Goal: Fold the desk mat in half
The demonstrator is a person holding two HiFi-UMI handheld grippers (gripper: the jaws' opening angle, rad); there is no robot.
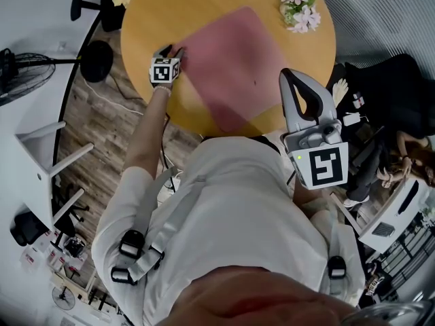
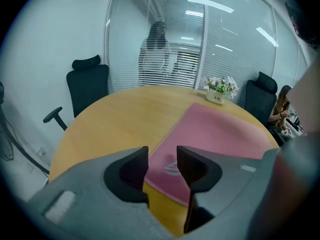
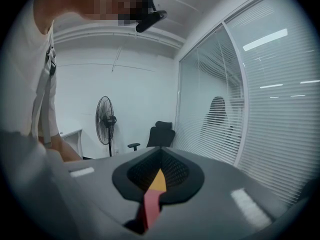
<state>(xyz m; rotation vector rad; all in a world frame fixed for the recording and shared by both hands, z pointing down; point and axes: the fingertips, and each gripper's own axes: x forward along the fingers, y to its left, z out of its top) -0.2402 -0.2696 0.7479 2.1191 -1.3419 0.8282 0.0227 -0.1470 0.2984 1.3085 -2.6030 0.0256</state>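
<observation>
A pink desk mat (image 1: 231, 66) lies flat on the round wooden table (image 1: 156, 19). My left gripper (image 1: 175, 51) is at the mat's left corner, low over the tabletop. In the left gripper view the left gripper (image 2: 162, 159) stands open, and the mat's stitched near corner (image 2: 165, 176) shows in the gap, with neither pad pressing on it. My right gripper (image 1: 299, 90) is held up close to my body at the table's near edge, off the mat. In its own view the right gripper (image 3: 161, 151) is shut with nothing in it.
A white pot of flowers (image 1: 298, 7) stands at the table's far right, beyond the mat. Black office chairs (image 2: 89, 86) (image 2: 260, 91) ring the table. A person (image 2: 157, 54) stands behind the glass wall. A floor fan (image 1: 20, 73) is at the left.
</observation>
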